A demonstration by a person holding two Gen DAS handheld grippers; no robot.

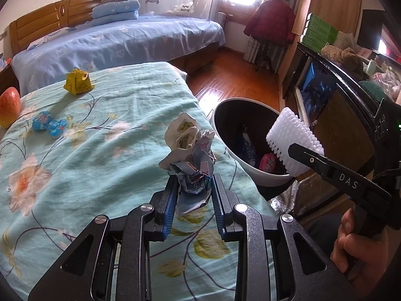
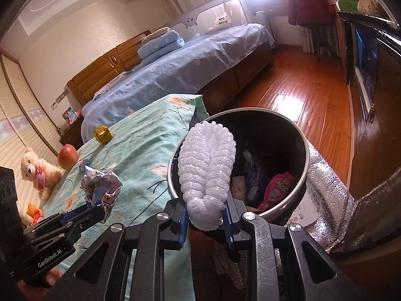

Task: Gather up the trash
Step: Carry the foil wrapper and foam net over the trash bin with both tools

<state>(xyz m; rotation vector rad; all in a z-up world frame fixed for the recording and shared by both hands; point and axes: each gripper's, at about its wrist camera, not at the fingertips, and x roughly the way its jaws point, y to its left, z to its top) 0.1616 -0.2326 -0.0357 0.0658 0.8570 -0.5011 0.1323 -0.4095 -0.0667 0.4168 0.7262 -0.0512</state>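
R gripper is clamped on the white foam net, long axis running away from the jaws, its far end already over the bin rim. L gripper pinches a crumpled wrapper wad over the bedspread, bin off to its right. R is nearer, so prob drops first; yellow wrapper & blue packet lie on the bed.

we carry two matching black grippers with speckled frames, round silver screw heads and blue ribbed pads on the fingers. our left gripper reads "genrobot.ai" in white along its side. our right gripper reads "das".
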